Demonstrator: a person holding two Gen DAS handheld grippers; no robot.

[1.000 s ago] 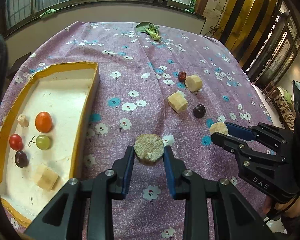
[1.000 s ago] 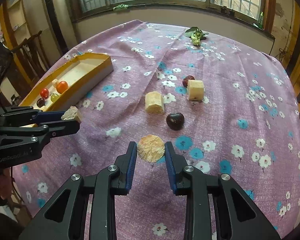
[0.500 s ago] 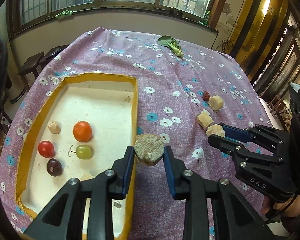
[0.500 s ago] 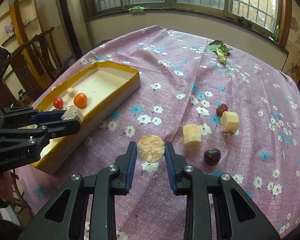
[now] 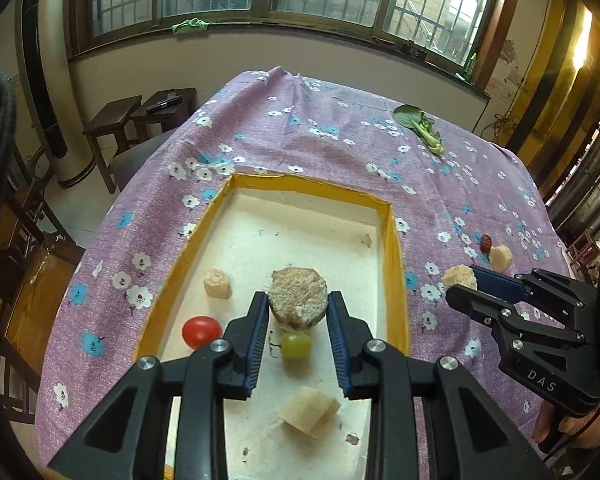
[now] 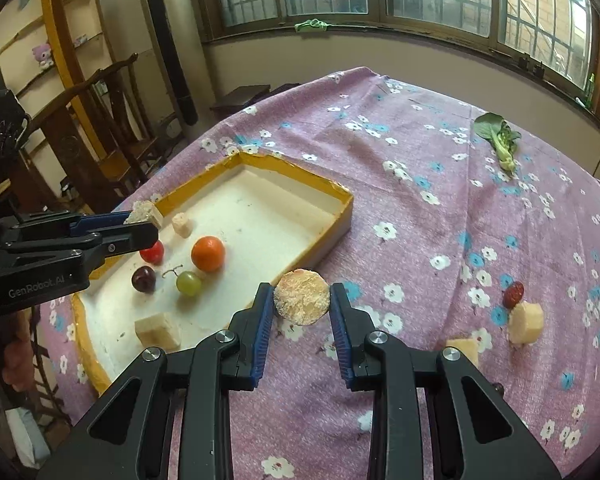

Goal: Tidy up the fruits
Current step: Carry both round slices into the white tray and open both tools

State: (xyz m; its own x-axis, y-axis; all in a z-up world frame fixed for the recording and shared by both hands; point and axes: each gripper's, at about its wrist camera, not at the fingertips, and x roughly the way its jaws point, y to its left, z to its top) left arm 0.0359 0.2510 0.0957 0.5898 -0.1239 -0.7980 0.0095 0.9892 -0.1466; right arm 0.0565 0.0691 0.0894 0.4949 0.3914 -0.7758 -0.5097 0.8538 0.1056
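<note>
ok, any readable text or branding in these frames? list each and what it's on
"DAS": white letters on the right hand-held gripper, seen in the left wrist view.
"GenRobot.AI": white letters on the left hand-held gripper, seen in the right wrist view.
Nothing else carries readable text.

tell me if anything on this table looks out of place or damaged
A leafy green vegetable lies alone at the far side of the tablecloth, a vegetable well apart from the fruit pieces. The yellow tray has a ragged, torn far rim, and crumbs are scattered on its white floor. Nothing is spilled.
</note>
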